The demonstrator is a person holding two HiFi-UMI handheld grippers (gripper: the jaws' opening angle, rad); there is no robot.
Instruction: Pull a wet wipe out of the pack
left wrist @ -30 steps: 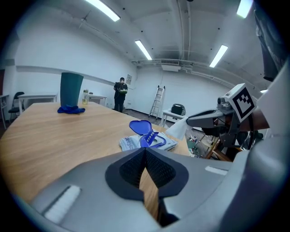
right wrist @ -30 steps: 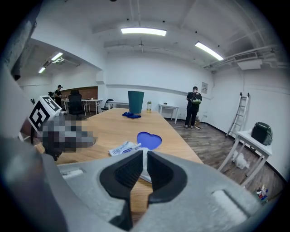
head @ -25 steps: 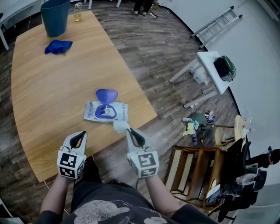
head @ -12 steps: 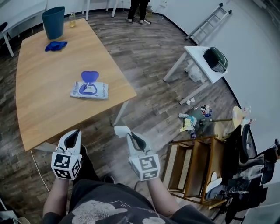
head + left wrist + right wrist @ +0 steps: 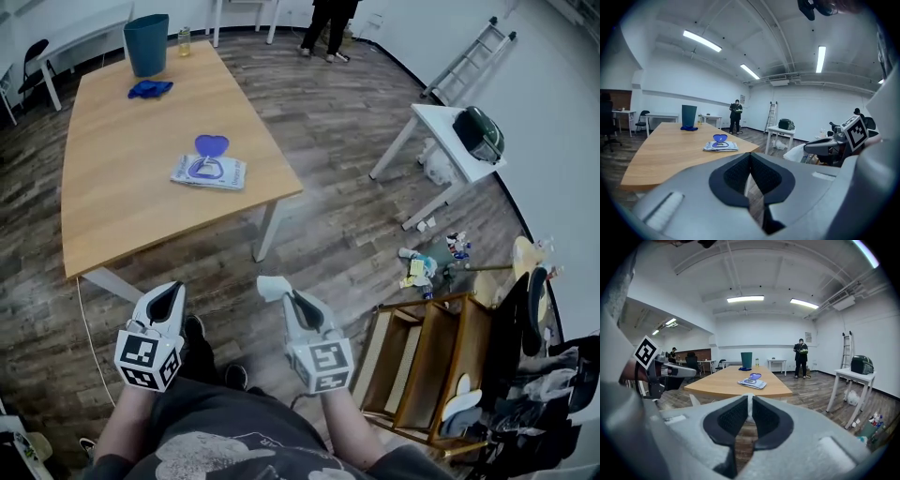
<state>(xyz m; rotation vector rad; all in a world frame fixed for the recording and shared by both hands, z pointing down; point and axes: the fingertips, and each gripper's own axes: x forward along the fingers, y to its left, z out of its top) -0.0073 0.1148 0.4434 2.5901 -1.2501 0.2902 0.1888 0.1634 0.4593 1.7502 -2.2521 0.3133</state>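
- My right gripper (image 5: 284, 294) is closed tight on the wet wipe (image 5: 270, 286). In the right gripper view a thin white strip sits pinched between the two dark pads.
- My left gripper (image 5: 170, 292) is closed too, but it has nothing in it. Its pads are pressed together with no gap.
- What changed: a second ago I stood right at the table (image 5: 122, 202), and the pack (image 5: 210, 172) lay just in front of my grippers. Now I have stepped back. Both grippers hang over the wooden floor, and the table is well away from me.
- The wipe came along with me. It sticks out past the tip of my right gripper as a small white bunch, and it does not touch the pack any more.
- The pack stayed behind on the table, near the edge on my side. Its round blue lid (image 5: 212, 144) is flipped up and open.
- I can't tell from here if another wipe is poking out of the hole.
- What that means: I think the pulling part is finished, because the wipe is all the way out and free.
- What I think is left is small. I could shut the lid so the other wipes don't dry out, and my empty left gripper could do that.
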